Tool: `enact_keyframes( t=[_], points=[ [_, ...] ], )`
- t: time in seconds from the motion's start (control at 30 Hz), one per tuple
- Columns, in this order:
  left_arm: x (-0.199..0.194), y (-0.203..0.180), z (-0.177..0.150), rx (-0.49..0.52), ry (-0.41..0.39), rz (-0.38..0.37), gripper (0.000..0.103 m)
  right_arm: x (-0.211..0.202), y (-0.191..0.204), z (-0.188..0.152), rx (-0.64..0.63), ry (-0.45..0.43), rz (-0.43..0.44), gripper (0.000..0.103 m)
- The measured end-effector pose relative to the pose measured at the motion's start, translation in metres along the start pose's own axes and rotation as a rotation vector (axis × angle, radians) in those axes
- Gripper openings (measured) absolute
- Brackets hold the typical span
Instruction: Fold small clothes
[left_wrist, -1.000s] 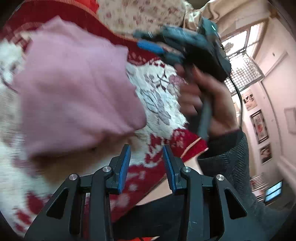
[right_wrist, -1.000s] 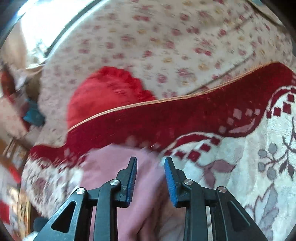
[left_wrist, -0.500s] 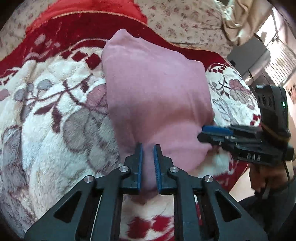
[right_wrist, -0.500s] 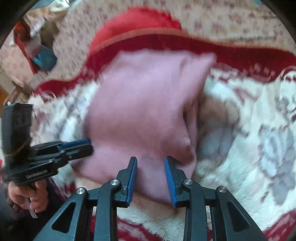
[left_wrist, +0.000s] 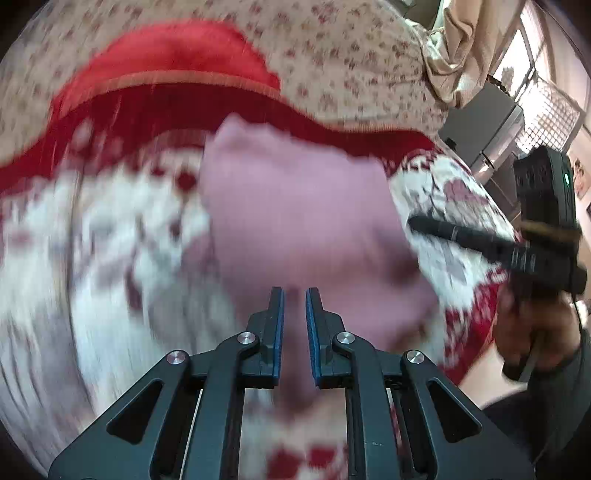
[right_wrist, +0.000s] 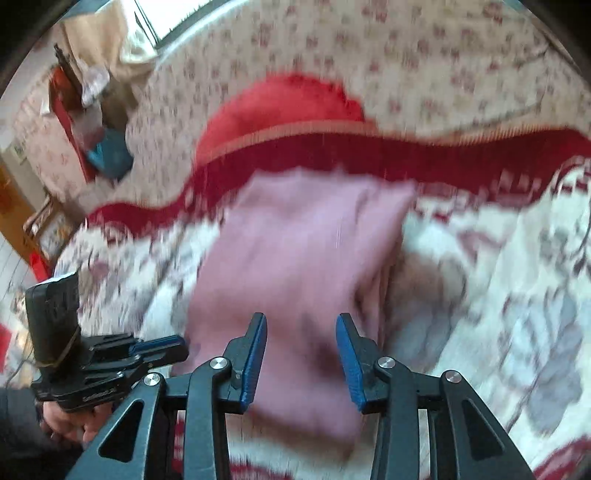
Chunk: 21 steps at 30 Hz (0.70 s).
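1. Since half a second ago your left gripper (left_wrist: 294, 306) has drawn back from the pink garment (left_wrist: 295, 206), its fingers parting to a narrow gap, and your right gripper (right_wrist: 301, 334) has spread wide.
2. Neither grips anything; the one garment lies folded just ahead of both, on the red-and-white blanket (right_wrist: 517, 295).
3. Beyond it lie one red cushion (right_wrist: 280, 107) and a flowered sheet (left_wrist: 351, 55).
4. Only the left view shows your right hand (left_wrist: 532, 332); only the right view shows the blue cloth (right_wrist: 107, 155) far left.
5. Both views are blurred.
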<state>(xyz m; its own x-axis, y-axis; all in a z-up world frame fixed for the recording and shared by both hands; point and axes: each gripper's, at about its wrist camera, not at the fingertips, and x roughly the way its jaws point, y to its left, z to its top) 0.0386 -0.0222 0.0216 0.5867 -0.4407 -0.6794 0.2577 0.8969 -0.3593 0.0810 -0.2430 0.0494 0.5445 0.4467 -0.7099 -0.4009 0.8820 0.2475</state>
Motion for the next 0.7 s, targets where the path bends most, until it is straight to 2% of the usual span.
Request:
enact_keyframes(
  t=[0.07,0.1,0.2,0.3,0.4,0.47,0.5,0.6,0.63,0.7],
  points=[
    [0.015,0.003,0.03,-0.024,0.002,0.003,0.011,0.01,0.004,0.011,-0.009,-0.015,-0.002,0.037],
    [0.029,0.007,0.041,-0.042,0.033,0.016,0.011,0.019,0.005,0.015,-0.013,-0.005,-0.015,0.037],
    [0.065,0.024,0.048,-0.077,0.103,0.061,0.011,0.052,0.011,0.019,-0.054,0.05,-0.072,0.038],
    [0.064,0.026,0.037,-0.024,0.07,0.049,0.012,0.072,0.011,0.016,-0.102,0.105,-0.113,0.038],
    [0.058,0.032,0.044,-0.059,0.077,0.023,0.012,0.073,0.006,0.013,-0.073,0.111,-0.112,0.039],
    [0.052,0.034,0.058,-0.08,0.048,0.023,0.012,0.07,0.007,0.021,-0.083,0.139,-0.109,0.038],
    [0.051,0.033,0.072,-0.069,0.022,0.037,0.012,0.066,0.007,0.027,-0.078,0.133,-0.108,0.038],
    [0.059,0.032,0.105,-0.074,-0.007,0.04,0.012,0.054,-0.002,0.06,-0.017,-0.004,-0.14,0.038],
    [0.067,0.033,0.115,-0.08,0.002,0.041,0.012,0.055,-0.005,0.068,0.0,-0.026,-0.152,0.038],
    [0.086,0.037,0.125,-0.084,0.036,0.087,0.012,0.064,-0.013,0.082,0.039,-0.05,-0.161,0.038]
  ],
)
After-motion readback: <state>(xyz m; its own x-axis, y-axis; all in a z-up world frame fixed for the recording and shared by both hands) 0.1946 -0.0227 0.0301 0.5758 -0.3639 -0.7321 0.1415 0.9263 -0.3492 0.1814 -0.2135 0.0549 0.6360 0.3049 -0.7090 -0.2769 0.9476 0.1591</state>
